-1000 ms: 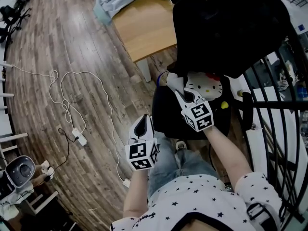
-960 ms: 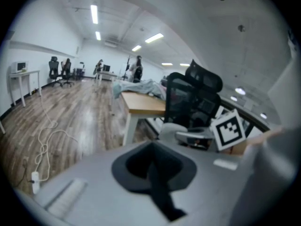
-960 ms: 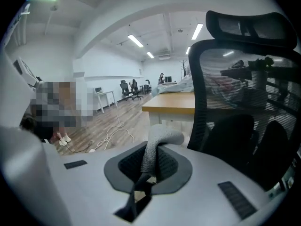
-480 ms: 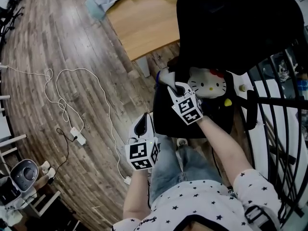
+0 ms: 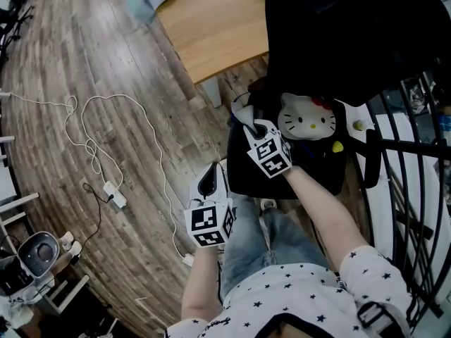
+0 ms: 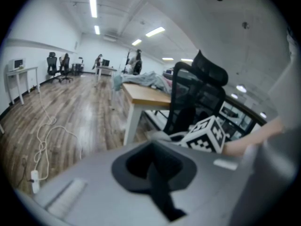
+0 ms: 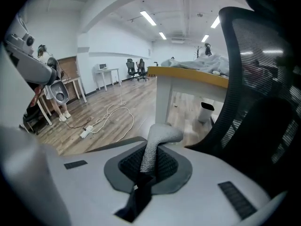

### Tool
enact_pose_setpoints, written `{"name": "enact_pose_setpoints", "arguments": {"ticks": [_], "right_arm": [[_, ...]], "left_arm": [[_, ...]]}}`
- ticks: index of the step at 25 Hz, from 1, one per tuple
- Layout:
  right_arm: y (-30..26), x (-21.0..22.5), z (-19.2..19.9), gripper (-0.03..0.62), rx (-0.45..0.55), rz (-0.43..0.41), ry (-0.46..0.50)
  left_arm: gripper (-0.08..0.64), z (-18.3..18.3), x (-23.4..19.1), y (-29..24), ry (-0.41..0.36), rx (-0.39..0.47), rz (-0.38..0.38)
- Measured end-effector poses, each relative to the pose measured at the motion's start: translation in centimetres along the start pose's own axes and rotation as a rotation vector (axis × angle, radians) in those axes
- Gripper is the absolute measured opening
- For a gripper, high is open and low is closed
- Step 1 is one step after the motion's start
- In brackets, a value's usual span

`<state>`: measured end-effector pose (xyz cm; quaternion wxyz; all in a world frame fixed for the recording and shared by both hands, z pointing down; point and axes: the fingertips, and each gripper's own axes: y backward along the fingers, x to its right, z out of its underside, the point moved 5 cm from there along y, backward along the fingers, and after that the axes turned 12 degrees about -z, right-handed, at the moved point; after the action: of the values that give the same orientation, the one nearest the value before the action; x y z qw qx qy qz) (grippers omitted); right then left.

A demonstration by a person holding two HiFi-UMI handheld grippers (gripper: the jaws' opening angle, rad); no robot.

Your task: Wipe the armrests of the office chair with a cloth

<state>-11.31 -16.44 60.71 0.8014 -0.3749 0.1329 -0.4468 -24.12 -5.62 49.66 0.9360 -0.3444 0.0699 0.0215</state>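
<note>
Cloth (image 7: 157, 136) is pinched in my right tongs (image 5: 248, 123), bunched at the left edge of the office chair (image 5: 338, 41); whether it touches that armrest I cannot tell. The other armrest (image 5: 372, 157) runs front-to-back across the seat, nearer this hand. My left tongs (image 5: 209, 183) hang closed, empty, off the chair.

Grey-brown wood planks cover the floor (image 5: 84, 62), where a white cable (image 5: 94, 148) lies. A wooden desk (image 5: 211, 27) stands near. Long ceiling lights (image 6: 93, 7) shine over white walls (image 7: 117, 46).
</note>
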Motion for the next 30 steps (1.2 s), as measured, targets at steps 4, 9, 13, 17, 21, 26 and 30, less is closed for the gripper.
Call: {"name": "enact_pose_setpoints", "arguments": {"ticks": [4, 9, 13, 17, 21, 26, 30], "right_arm": [[-0.4, -0.2, 0.4, 0.028, -0.022, -0.004, -0.012], [-0.5, -0.2, 0.4, 0.028, -0.026, 0.005, -0.031], [-0.6, -0.4, 0.4, 0.028, -0.035, 0.006, -0.034], [-0.5, -0.9, 0.4, 0.028, -0.046, -0.008, -0.027], [-0.3, -1.5, 0.9, 0.026, -0.047, -0.022, -0.025], [-0.2, -2.4, 1.2, 0.028, -0.051, -0.040, -0.017], [-0.2, -2.9, 1.6, 0.028, -0.056, -0.051, -0.012]], "left_arm": [[0.005, 0.3, 0.1, 0.1, 0.002, -0.005, 0.003], [0.005, 0.4, 0.4, 0.3, 0.008, -0.005, 0.002], [0.005, 0.6, 0.4, 0.4, 0.013, -0.007, 0.002], [0.005, 0.6, 0.3, 0.8, 0.019, -0.004, -0.007], [0.005, 0.8, 0.5, 1.0, 0.021, -0.003, -0.017], [0.005, 0.9, 0.3, 1.4, 0.026, -0.001, -0.032], [0.005, 1.1, 0.2, 1.7, 0.025, 0.001, -0.041]]}}
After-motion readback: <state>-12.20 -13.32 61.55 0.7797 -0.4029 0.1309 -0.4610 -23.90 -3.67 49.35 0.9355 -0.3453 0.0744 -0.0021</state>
